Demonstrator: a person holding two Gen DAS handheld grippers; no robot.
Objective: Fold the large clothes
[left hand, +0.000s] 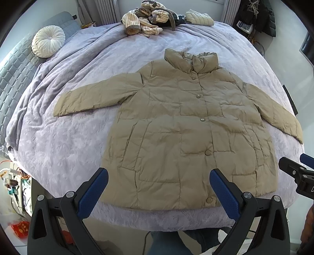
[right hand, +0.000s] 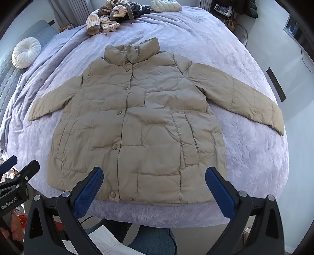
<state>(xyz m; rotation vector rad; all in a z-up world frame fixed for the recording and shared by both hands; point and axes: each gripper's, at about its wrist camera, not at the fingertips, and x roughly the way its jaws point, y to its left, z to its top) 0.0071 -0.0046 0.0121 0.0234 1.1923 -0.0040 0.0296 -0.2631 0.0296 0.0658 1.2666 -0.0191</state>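
Note:
A khaki puffer jacket [left hand: 176, 121] lies flat and buttoned on the lavender bedspread [left hand: 82, 127], collar away from me, both sleeves spread out. It also shows in the right wrist view [right hand: 141, 117]. My left gripper [left hand: 159, 174] is open and empty, held above the jacket's hem near the bed's front edge. My right gripper [right hand: 154, 172] is open and empty, also above the hem. The right gripper shows at the right edge of the left wrist view [left hand: 298, 172]. The left gripper shows at the left edge of the right wrist view [right hand: 17, 176].
A pile of striped and dark clothes [left hand: 149, 19] and a folded pale quilted garment [left hand: 199, 17] lie at the far end of the bed. A round white cushion [left hand: 48, 41] rests against the grey headboard [left hand: 11, 78] at left. Cluttered floor lies below left.

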